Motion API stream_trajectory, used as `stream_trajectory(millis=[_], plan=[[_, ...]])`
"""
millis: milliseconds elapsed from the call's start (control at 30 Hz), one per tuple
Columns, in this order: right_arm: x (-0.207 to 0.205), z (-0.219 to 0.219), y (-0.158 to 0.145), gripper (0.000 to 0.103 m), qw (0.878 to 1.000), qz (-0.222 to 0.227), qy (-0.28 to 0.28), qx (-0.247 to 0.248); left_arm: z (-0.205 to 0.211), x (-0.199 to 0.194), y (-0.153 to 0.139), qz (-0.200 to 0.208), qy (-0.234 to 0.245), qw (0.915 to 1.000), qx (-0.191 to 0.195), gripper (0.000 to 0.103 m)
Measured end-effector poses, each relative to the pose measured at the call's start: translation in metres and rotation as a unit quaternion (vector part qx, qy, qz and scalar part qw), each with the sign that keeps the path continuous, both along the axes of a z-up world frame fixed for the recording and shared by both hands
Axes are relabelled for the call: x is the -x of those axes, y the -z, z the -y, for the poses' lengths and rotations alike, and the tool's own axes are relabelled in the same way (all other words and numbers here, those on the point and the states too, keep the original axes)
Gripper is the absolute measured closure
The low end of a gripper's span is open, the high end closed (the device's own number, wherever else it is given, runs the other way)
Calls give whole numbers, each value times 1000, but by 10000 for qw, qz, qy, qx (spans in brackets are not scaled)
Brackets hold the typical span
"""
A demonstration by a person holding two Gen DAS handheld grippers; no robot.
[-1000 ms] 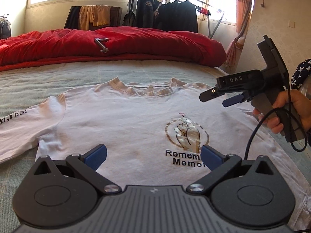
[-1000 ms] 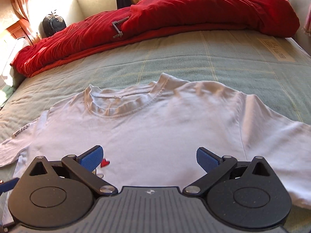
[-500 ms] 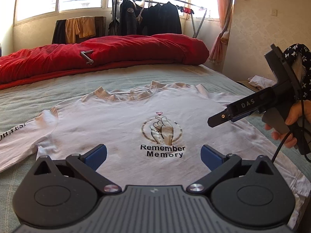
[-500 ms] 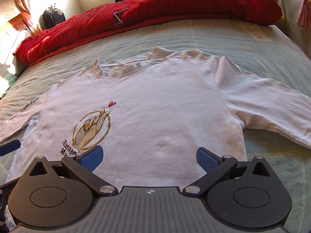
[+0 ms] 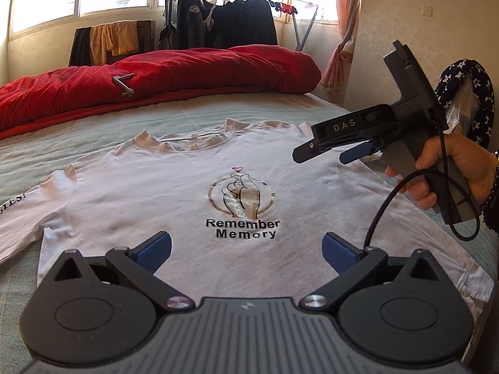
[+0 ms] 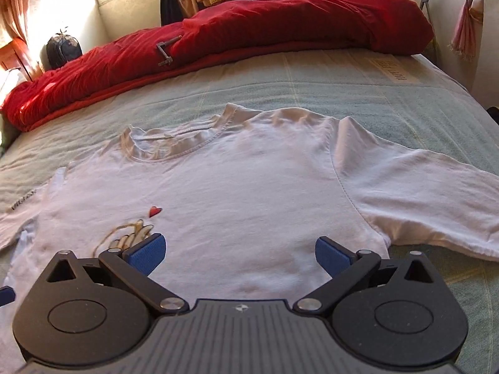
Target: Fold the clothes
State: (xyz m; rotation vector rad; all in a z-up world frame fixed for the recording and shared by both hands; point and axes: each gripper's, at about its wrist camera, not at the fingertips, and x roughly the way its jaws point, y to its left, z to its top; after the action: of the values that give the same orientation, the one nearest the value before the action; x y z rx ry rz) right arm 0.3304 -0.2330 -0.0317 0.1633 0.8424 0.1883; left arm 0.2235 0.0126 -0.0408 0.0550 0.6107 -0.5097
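Left wrist view
- Shirt: white long-sleeve shirt [image 5: 174, 193] laid flat, front up, on the bed [image 5: 93, 131], collar pointing at the far end. The print in the middle is a hand in a ring with "Remember Memory" under it.
- Left tongs [image 5: 246, 247]: blue pads spread wide, nothing between them, hovering over the bottom part of the shirt just under the print.
- Right tongs [image 5: 327, 152]: seen side-on from here, up in the air over the shirt's right shoulder, not touching the fabric. Can't really judge the gap from this angle.
- Right hand [image 5: 452, 168]: wrapped around the grip of those tongs, with a black cable [image 5: 383, 199] looping down from it.
- Sleeve: the left one runs off toward the left edge and has some lettering on it.
- Background: red duvet [image 5: 156, 78] bunched at the far end of the bed, small metal crank-looking thing [image 5: 123, 85] lying on it, dark clothes hanging on a rack [image 5: 237, 18] by the window.

Right wrist view
- Right tongs [image 6: 240, 251]: wide apart, holding nothing, above the shirt [image 6: 249, 193] around chest height.
- Shirt details: collar up and left of centre, little red heart [image 6: 155, 211] from the print just ahead of the left pad, and the rest of the print is mostly hidden behind that pad.
- Right sleeve [image 6: 421, 199]: stretched out flat toward the right side of the bed [image 6: 343, 93].
- Far end: same red duvet [image 6: 249, 37] piled up along the wall.
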Motion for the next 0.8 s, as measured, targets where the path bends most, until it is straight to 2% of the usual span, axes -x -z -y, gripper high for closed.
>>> stream_trajectory(millis=[133,333,600,800], plan=[[37,-11,0,0,9992,-6,-378,160,1,-1,3,-46,4,10000,-12,1],[63,-24,32,0,9926,-314,-675,958,5,4,3,-6,80,10000,-27,1],[67,-23,39,0,9933,-201,-567,983,15,6,7,-12,235,9996,-129,1],[88,-16,32,0,9927,-158,-660,998,16,6,10,-59,239,9996,-168,1]])
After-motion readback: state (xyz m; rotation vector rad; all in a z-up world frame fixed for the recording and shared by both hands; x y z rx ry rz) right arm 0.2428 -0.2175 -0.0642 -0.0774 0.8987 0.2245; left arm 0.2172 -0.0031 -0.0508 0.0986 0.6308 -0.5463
